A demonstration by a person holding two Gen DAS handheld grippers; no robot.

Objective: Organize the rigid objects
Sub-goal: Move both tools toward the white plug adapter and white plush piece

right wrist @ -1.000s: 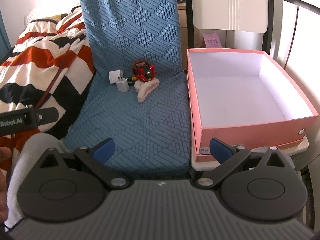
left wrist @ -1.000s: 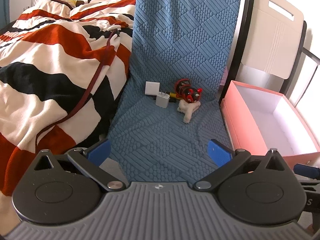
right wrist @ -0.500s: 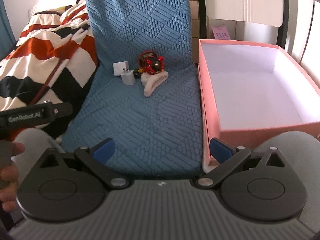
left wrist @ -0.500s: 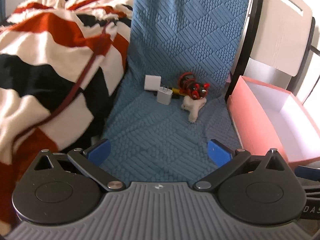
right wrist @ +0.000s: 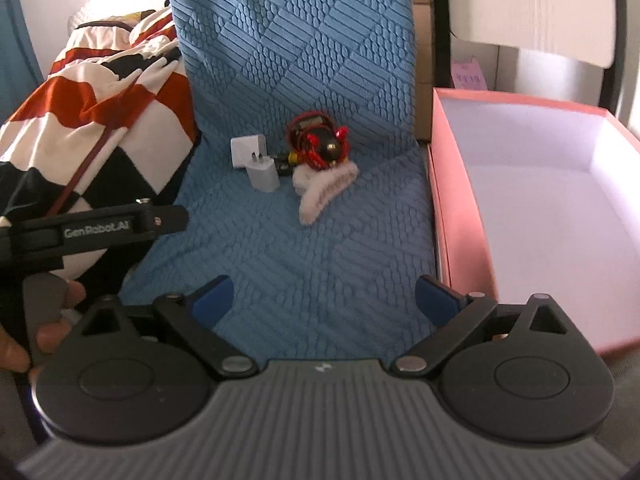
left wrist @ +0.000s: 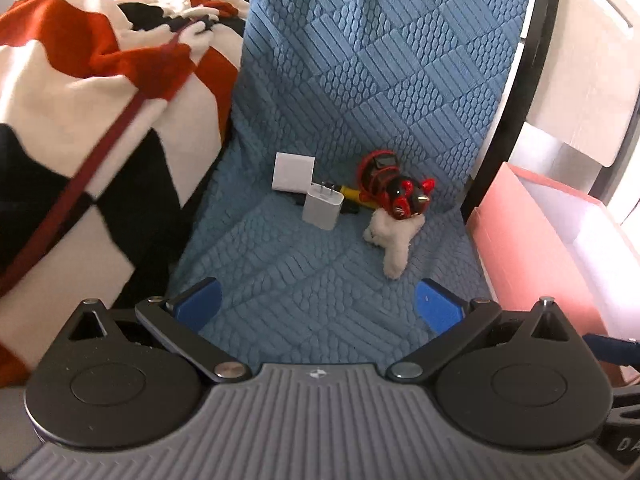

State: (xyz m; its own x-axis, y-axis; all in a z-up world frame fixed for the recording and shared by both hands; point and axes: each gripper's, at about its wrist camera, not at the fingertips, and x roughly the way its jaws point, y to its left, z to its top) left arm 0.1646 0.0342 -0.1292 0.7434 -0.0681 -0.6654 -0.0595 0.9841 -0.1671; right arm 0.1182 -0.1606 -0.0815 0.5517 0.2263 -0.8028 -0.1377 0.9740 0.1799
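On the blue quilted chair seat [left wrist: 312, 280] lie a white plug charger [left wrist: 323, 211], a flat white square adapter [left wrist: 293, 172], a red and black toy [left wrist: 394, 190], a yellow and black item [left wrist: 352, 196] and a fluffy white hair clip [left wrist: 394, 240]. They also show in the right wrist view: charger [right wrist: 263, 174], adapter [right wrist: 246, 151], toy [right wrist: 318, 142], clip [right wrist: 326, 190]. My left gripper [left wrist: 318, 304] is open and empty, short of the objects. My right gripper [right wrist: 324, 300] is open and empty over the seat front.
An open pink box [right wrist: 444, 200] with a white inside stands right of the seat, also in the left wrist view [left wrist: 520, 240]. A red, white and black blanket [left wrist: 80, 120] with a dark red strap lies left. The left gripper's body [right wrist: 100, 230] and a hand show at left.
Both grippers have moved forward toward the objects on the seat, which now look larger. Both stay open and empty.
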